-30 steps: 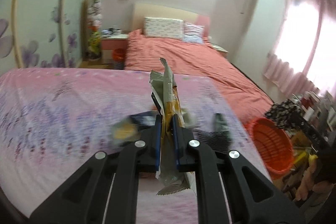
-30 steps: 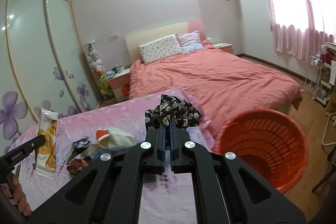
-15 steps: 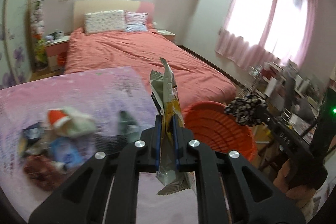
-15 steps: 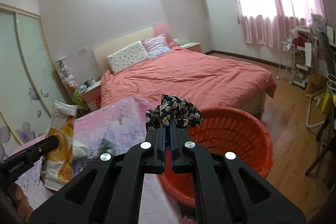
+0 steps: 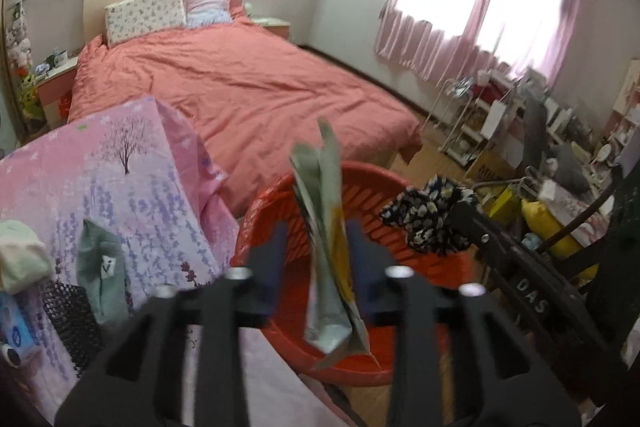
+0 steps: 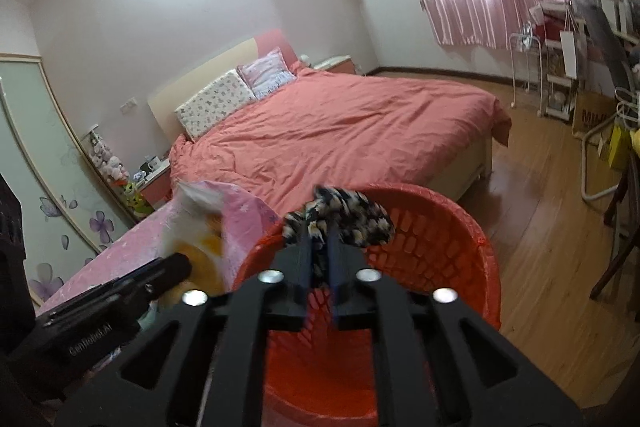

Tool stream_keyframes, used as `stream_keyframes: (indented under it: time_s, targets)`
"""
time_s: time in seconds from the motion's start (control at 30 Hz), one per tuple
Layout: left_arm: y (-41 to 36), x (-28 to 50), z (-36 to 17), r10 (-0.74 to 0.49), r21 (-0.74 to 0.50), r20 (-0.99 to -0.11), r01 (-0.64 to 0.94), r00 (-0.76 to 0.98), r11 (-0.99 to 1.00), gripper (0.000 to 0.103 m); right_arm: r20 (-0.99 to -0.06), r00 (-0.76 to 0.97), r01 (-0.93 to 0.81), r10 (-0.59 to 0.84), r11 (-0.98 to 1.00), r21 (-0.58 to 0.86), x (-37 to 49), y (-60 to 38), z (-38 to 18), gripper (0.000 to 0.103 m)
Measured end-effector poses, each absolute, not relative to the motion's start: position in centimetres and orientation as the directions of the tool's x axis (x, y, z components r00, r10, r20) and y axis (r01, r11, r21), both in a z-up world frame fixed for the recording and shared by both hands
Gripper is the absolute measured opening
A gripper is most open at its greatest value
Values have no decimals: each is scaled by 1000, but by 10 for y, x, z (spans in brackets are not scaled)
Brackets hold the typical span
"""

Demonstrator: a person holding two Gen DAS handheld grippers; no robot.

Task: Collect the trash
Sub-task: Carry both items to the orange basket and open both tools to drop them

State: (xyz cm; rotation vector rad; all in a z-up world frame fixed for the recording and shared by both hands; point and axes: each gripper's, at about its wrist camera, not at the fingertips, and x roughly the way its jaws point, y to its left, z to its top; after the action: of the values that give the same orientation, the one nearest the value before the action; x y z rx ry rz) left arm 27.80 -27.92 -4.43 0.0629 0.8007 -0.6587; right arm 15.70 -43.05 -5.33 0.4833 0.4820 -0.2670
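We see the orange basket (image 5: 362, 359) on the wooden floor, at the corner of the pink flowered spread (image 5: 120, 183), and take it as our landmark. Above its rim the left gripper (image 5: 318, 263) has just been opening its jaws: they stand apart, and the snack wrapper (image 5: 328, 227) hangs upright between them, free of the left pad and nearer the right one, its lower end over the basket's inside. The right gripper (image 6: 318, 259) is also above the basket, at its near rim; its jaws have just been opening too, and a narrow gap shows, with the black flowered cloth (image 6: 348, 217) still bunched between and over the tips; whether the pads press on it we cannot tell. Left of the basket, on the spread, lie a green pouch (image 5: 98, 267), a black mesh piece (image 5: 68, 319) and a blue packet (image 5: 14, 325). Beyond the basket stands the bed with the coral cover (image 6: 340, 123).
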Motion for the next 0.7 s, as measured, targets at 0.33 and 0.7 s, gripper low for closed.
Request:
stream_keyframes:
  time_s: [0.33, 0.7]
  targets:
    - [-243, 289, -72, -437, -145, -728, 504, 529, 852, 55, -551, 817, 405, -172, 851, 335, 151, -420, -63, 44]
    - [-149, 264, -67, -296, -45, -707, 376, 642, 925, 66, -555, 824, 304, -115, 916, 261, 158, -371, -48, 44]
